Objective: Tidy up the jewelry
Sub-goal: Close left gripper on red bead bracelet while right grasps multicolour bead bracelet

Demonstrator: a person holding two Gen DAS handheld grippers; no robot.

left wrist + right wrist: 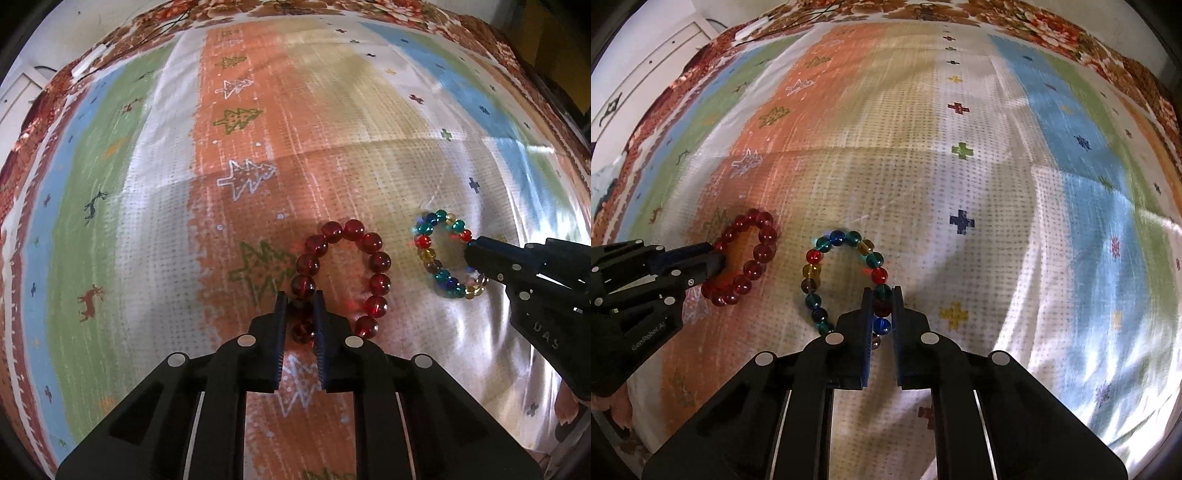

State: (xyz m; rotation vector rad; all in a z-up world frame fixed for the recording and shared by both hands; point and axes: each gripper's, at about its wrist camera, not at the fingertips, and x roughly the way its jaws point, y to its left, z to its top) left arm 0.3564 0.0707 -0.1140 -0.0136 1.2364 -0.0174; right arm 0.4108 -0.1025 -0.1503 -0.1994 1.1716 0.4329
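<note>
Left gripper (300, 314): clamped on one bead of the red bracelet (343, 273).
Right gripper (882, 310): pinching the multicoloured bracelet (846, 280) (near side of loop).
Position: both bracelets mid-cloth (147, 221), side by side, apart.
Risk: round glossy beads may squirt free when lifted; elastic could stretch.
</note>
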